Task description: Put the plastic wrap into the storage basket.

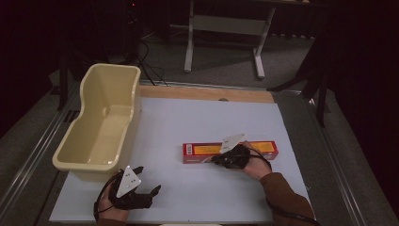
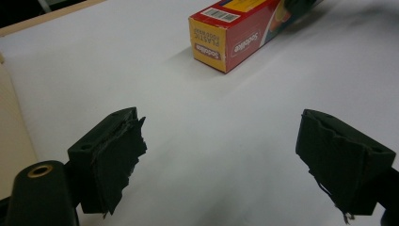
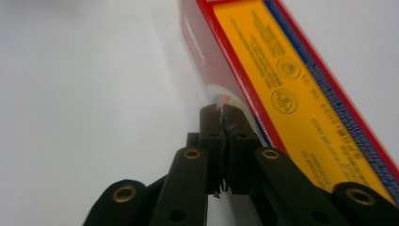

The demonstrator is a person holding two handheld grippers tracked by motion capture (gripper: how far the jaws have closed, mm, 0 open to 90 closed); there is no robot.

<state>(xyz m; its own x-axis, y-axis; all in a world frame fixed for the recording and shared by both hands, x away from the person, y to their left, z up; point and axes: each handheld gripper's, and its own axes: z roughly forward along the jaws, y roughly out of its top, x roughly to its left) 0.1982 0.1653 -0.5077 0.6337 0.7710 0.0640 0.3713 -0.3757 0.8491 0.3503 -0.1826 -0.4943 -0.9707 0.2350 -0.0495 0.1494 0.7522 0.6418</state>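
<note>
A long red and yellow box (image 1: pixel 230 151) lies flat on the white worktop (image 1: pixel 197 122). It sits near the middle, a bit toward the right side. Everything else here is told from the box.

The right tongs (image 1: pixel 217 160) are at the front edge of the box, near its middle. In the right gripper view the right tongs (image 3: pixel 221 109) have their two jaws pressed together, tip to tip, just beside the box (image 3: pixel 282 89) and its red edge. They are closed. I cannot tell if they pinch a thin bit of the box or just touch it. The right hand (image 1: pixel 251 165) is at the front of the box, and a brown sleeve (image 1: pixel 287 197) runs back from it.

The left tongs (image 1: pixel 147 180) are well to the front and left of the box, near the worktop's front edge. In the left gripper view the left tongs (image 2: pixel 221 150) are wide open with bare white worktop (image 2: pixel 94 70) between the jaws. The short end of the box (image 2: pixel 235 35), with a barcode on top, shows far ahead of them. Nothing lies between these tongs and the box.

A big cream tub (image 1: pixel 101 125) stands to the left of the box, well apart from it, at the worktop's left edge. It looks empty inside.

Behind the box, past the worktop's far wooden edge, stand grey table legs (image 1: pixel 190 37) on the floor, and black cables (image 1: pixel 148 66) lie there too.
</note>
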